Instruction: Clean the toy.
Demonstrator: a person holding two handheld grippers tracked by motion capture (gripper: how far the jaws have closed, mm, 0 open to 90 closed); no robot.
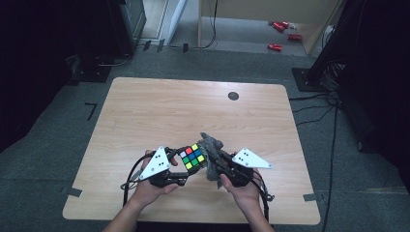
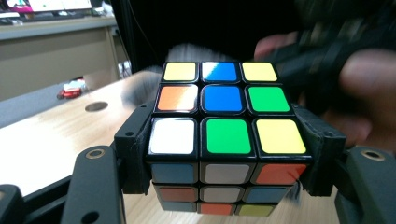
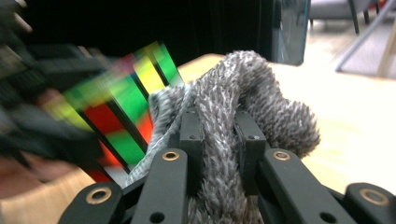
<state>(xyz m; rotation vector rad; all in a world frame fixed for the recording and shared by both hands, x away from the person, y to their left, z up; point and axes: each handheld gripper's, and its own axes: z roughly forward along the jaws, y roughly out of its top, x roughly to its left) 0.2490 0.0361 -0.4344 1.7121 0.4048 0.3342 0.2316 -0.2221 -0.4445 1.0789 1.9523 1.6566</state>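
A scrambled colour cube (image 1: pixel 192 156) (image 2: pixel 222 135) is held above the near part of the wooden table (image 1: pixel 159 111). My left gripper (image 1: pixel 186 166) (image 2: pixel 224 154) is shut on the cube, one black jaw pressed to each side of it. A fuzzy grey cloth (image 1: pixel 211 152) (image 3: pixel 243 107) is pinched in my right gripper (image 1: pixel 215 159) (image 3: pixel 219 135), which is shut on it. The cloth lies against the cube's right side. In the right gripper view the cube (image 3: pixel 126 102) is blurred at the left.
A dark round grommet (image 1: pixel 233 95) sits in the table's far right part. Red objects (image 1: pixel 280 34) lie on the floor beyond the table, near a wooden frame. Black stands and cables flank the table on both sides.
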